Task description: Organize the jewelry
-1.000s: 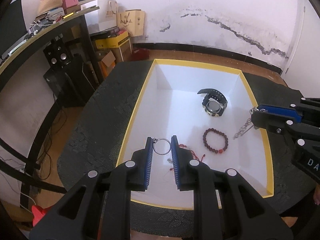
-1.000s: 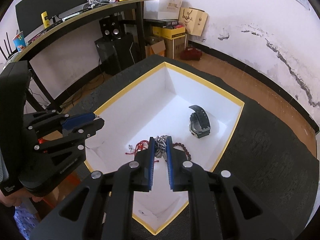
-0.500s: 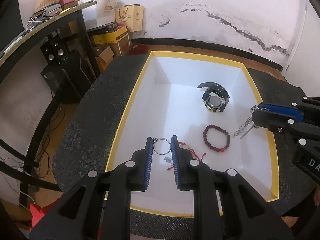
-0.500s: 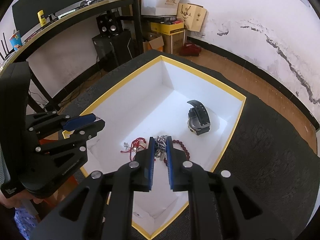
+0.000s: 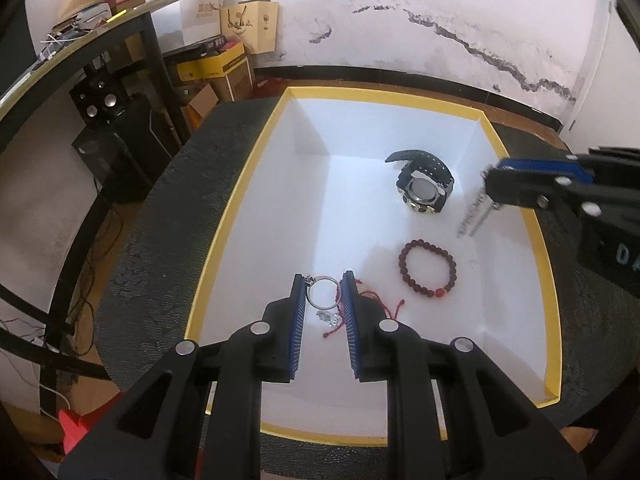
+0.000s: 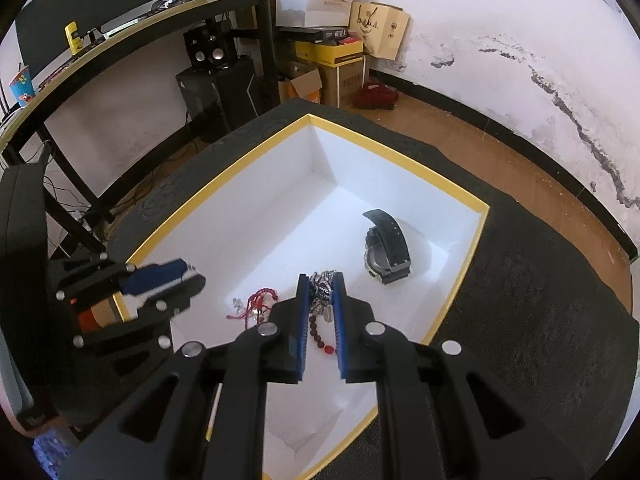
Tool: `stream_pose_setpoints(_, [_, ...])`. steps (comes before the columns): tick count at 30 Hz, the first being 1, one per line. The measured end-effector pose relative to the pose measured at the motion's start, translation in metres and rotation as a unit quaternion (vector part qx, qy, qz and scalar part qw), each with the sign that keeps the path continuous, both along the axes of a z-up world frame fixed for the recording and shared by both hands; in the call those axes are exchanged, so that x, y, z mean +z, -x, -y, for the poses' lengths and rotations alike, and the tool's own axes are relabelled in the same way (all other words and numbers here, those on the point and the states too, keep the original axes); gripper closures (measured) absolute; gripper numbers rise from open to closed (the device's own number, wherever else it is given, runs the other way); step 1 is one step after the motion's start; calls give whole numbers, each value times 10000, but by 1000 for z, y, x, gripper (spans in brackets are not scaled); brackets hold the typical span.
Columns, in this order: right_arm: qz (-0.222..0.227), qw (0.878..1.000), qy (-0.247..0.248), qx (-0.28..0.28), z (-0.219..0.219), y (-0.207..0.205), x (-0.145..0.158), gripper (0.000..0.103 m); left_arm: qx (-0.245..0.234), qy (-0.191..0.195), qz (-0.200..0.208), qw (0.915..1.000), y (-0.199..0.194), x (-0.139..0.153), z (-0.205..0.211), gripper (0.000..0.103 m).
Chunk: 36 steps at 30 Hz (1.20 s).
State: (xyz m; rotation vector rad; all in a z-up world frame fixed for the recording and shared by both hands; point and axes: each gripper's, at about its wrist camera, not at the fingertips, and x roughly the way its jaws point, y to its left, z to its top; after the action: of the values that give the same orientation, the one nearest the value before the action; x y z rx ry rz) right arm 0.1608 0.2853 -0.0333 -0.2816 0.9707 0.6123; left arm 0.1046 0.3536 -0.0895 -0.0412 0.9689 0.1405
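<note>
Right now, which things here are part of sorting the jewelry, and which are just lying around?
Part of the job:
box
watch
bead bracelet
red cord
ring, in the left gripper
chain, in the right gripper

Lying about:
speakers
cartons
paper bags

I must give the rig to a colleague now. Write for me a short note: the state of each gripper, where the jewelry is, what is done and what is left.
Left gripper: shut on the silver ring, held above the white box.
Right gripper: shut on the silver chain, which hangs over the box's right side.
In the box: black watch at the back right, brown bead bracelet in front of it, red cord bracelet below the left gripper.
Done: those three pieces lie in the box.
Left: probably set down the ring and the chain there.
</note>
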Motion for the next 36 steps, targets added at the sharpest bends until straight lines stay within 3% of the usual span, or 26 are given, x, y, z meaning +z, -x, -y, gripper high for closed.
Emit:
stream_pose_setpoints(1, [-92, 9999, -30, -37, 0, -4, -1, 88, -17, 31, -19, 10000, -1, -1, 0, 84])
stream_pose_setpoints(2, [-120, 9999, -20, -75, 1, -7, -1, 64, -23, 28, -44, 10000, -2, -2, 0, 83])
stream_pose_setpoints(3, [-111, 9999, -58, -112, 3, -9, 1, 43, -6, 13, -50, 10000, -3, -2, 0, 73])
stream_pose_setpoints(4, [7, 9997, -184, -151, 7, -9, 6, 14, 34, 0, -89, 10000, -3, -2, 0, 36])
stream_pose_setpoints(5, [82, 9996, -236, -161, 9, -9, 10, 14, 106, -7, -80, 9999, -3, -1, 1, 15])
stream_pose_setpoints(6, [92, 9995, -264, -168, 12, -9, 13, 14, 123, -6, 7, 9999, -1, 1, 1, 7])
stream_pose_setpoints(15, [155, 9990, -321, -262, 41, -3, 31, 14, -53, -181, 125, 9997, 5, 17, 22, 7])
stream_pose_setpoints(21, [316, 9972, -558, -374, 84, 20, 59, 14, -111, -359, 290, 9989, 18, 40, 47, 7])
stream_pose_setpoints(29, [693, 9910, -621, -961, 203, 64, 83, 10, -556, -357, 567, 9962, 22, 71, 129, 7])
stream_pose_setpoints(33, [863, 9828, -569, -1532, 282, 79, 79, 8, -912, -327, 731, 9926, 17, 75, 195, 7])
stream_pose_setpoints(36, [937, 9755, -530, -1919, 331, 85, 69, 8, -1014, -68, 818, 9915, 13, 69, 234, 7])
